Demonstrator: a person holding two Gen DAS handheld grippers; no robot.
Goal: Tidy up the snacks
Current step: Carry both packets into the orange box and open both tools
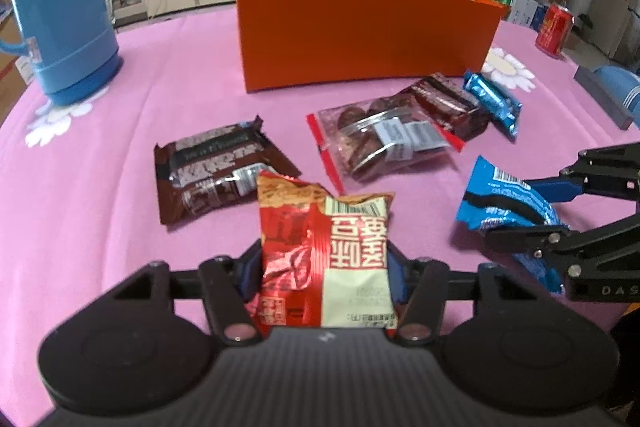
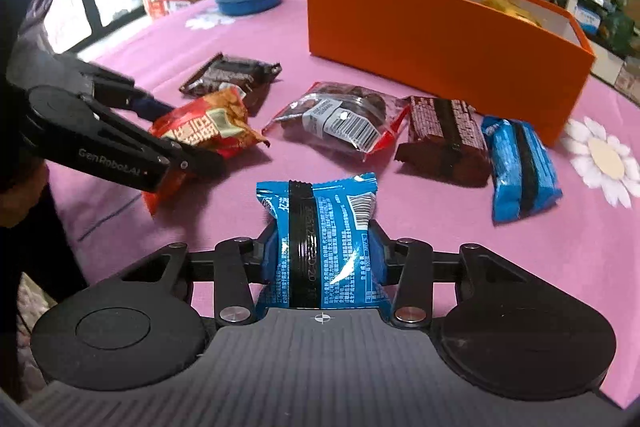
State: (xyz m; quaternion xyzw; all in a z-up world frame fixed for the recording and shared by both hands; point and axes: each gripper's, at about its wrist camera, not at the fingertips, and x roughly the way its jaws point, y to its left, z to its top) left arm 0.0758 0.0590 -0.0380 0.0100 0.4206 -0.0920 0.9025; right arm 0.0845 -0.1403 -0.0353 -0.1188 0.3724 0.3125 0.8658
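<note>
The left tongs (image 1: 324, 267) were clamped on a red and cream snack packet (image 1: 326, 251), its crinkled top standing well clear of the fingers. The right tongs (image 2: 322, 259) were clamped the same way on a blue packet (image 2: 320, 239). Both packets hung just above the pink surface (image 1: 100, 187), short of the orange box (image 1: 360, 39), which stood at the far side and already held a few items, among them something yellow.

Four snacks lay loose between the tongs and the box: a brown wrapper (image 1: 216, 167) to the left, a clear bag of dark biscuits (image 1: 380, 143) in the middle, a dark brown bar (image 1: 448, 105) touching it, and a small blue bar (image 1: 494, 103) just beside that, nearest the box.

The likely trouble, in my judgement, was slippage. Both packets were soft and air-filled, gripped low down, so a quick swing could let the glossy film slide out. The box wall was tall; a packet carried too low could catch its rim and drop outside. With both tongs heading for one opening, they could also knock together. The blue flask (image 1: 60, 7) stood well to the left, out of the path
</note>
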